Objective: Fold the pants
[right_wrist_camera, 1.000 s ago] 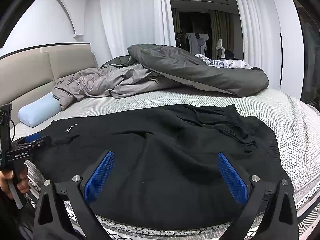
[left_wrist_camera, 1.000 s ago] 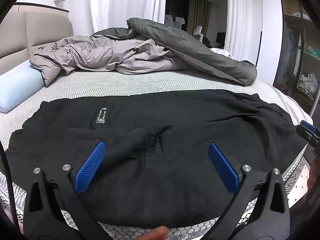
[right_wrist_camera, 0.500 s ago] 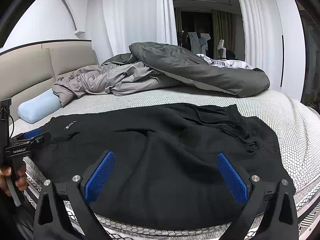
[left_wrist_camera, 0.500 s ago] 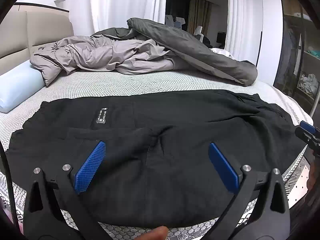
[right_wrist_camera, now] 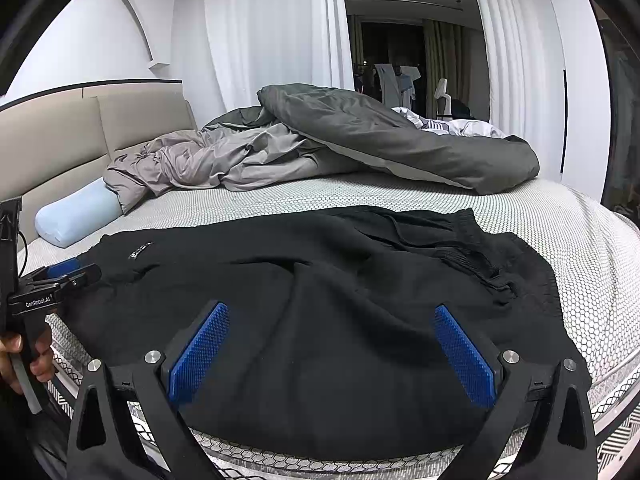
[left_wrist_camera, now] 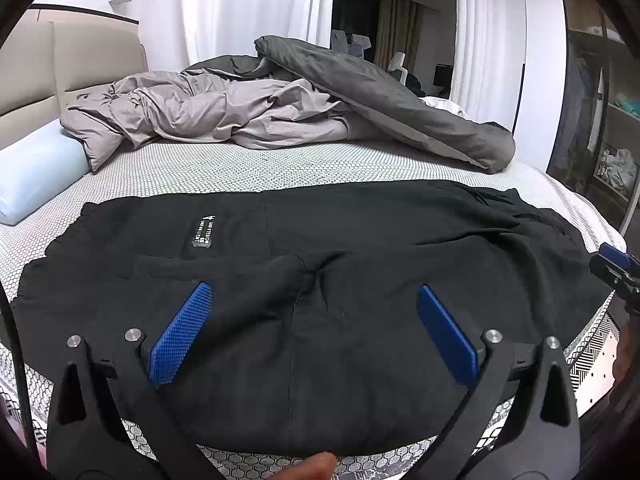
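— Where did the black pants (left_wrist_camera: 320, 280) lie?

— Spread flat across the near part of the mattress (left_wrist_camera: 208, 164), along its front edge. In the right wrist view the gathered waistband (right_wrist_camera: 468, 240) sat toward the mattress's right edge. A small white-lettered label (left_wrist_camera: 204, 231) showed on the cloth nearer the left edge.

— And the left gripper (left_wrist_camera: 314, 332)?

— It hovered above the front edge with its blue pads (left_wrist_camera: 180, 334) spread wide, nothing between them. The right wrist view showed it at the pants' left end, by the front-left corner of the mattress, the person's hand (right_wrist_camera: 24, 356) on its handle.

— The right gripper (right_wrist_camera: 332, 350)?

— It too was spread wide, over the pants near the front edge, gripping nothing. In the left wrist view only its tip showed, at the mattress's right edge, just beside the cloth.

— What else lay on the bed?

— A crumpled grey duvet (left_wrist_camera: 288, 108) was heaped along the far edge. A pale blue bolster (right_wrist_camera: 76, 216) lay at the left edge against the beige headboard (right_wrist_camera: 80, 140). White curtains (right_wrist_camera: 272, 28) hung behind.
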A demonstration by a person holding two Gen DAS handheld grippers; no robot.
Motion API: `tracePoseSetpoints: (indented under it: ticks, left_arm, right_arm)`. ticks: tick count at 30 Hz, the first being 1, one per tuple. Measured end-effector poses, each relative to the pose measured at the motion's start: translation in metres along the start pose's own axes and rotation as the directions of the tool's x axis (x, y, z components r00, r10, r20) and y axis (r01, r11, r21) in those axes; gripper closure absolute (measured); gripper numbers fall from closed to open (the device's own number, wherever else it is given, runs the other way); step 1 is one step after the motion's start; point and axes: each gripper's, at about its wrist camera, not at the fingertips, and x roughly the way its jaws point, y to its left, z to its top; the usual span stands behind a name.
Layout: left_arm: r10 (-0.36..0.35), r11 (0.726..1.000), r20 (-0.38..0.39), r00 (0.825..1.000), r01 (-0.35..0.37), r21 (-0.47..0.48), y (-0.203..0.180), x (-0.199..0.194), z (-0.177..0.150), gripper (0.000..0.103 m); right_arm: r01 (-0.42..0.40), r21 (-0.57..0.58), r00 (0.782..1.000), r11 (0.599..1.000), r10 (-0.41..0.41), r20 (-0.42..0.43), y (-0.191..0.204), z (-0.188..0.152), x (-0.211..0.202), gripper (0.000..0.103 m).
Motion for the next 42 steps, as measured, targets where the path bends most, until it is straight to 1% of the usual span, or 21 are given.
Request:
tracePoseSetpoints:
  ticks: [24, 32, 38, 42]
  left_arm:
    - [-0.001, 1.000, 0.002, 1.000, 0.001, -0.002, 0.001, 0.000, 0.002, 0.001]
    - [-0.005, 1.000, 0.010, 1.000, 0.005, -0.025, 0.008, -0.003, 0.002, 0.001]
    - [-0.002, 0.998, 0.014, 1.000, 0.003, -0.067, 0.025, -0.011, 0.002, 0.001]
    - [0.029, 0.992, 0.014, 0.999, -0.027, -0.122, 0.053, -0.019, 0.000, 0.001]
  right_arm:
    - [0.006, 0.005, 1.000, 1.000, -0.006, 0.003, 0.000, 0.000, 0.000, 0.000]
    - [0.011, 0.023, 1.000, 1.000, -0.011, 0.003, -0.004, 0.001, -0.001, 0.000]
    - [0.003, 0.011, 1.000, 1.000, -0.002, -0.020, -0.006, 0.000, 0.001, 0.000]
    - [-0.006, 0.026, 0.999, 1.000, 0.007, -0.034, -0.011, 0.001, 0.004, 0.000]
